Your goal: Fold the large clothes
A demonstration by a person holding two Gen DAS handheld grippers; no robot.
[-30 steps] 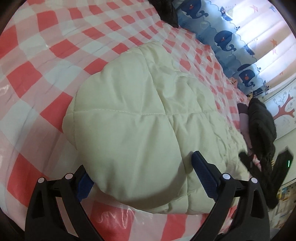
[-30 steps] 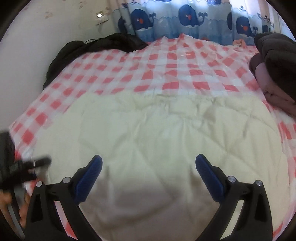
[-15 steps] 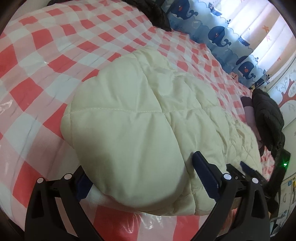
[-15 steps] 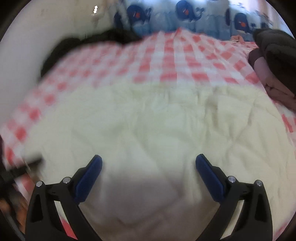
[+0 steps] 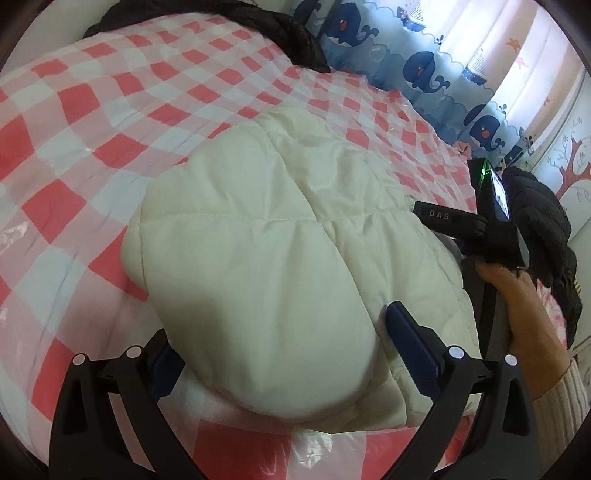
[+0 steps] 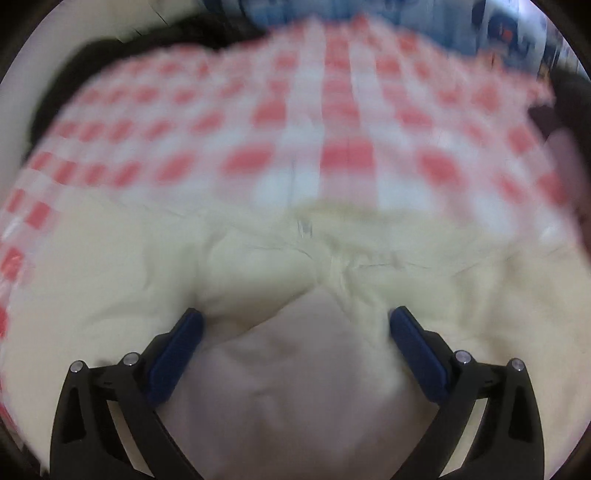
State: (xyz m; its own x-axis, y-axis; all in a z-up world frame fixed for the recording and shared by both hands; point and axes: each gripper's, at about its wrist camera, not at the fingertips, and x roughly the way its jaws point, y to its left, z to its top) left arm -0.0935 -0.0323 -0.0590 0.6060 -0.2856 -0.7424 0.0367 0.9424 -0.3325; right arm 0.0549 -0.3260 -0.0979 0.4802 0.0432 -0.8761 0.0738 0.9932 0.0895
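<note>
Since a second ago my right gripper (image 6: 295,325) has dropped down into the cream puffer jacket (image 5: 280,266), and from my left wrist cam I can now see my right hand (image 5: 517,295) and that tool sitting at the jacket's far edge, where before it was only a dark shape off to the side. The right cam is pretty smeared with motion blur, but you can still make out both blue pads (image 6: 181,339) spread wide, with a puffy fold of the jacket bulging up between them, not pinched.

My left gripper (image 5: 280,339) is released too, its fingers wide apart and straddling the near rounded end of the jacket; the left pad is tucked partly under the padding, the right one rests against its top.

That jacket lies bunched in a thick mound on the pink and white checked bed cover (image 5: 110,110). A black garment (image 5: 295,33) sits at the far end by the whale-print curtain (image 5: 424,70), and another dark jacket (image 5: 543,221) is piled at the right side.
</note>
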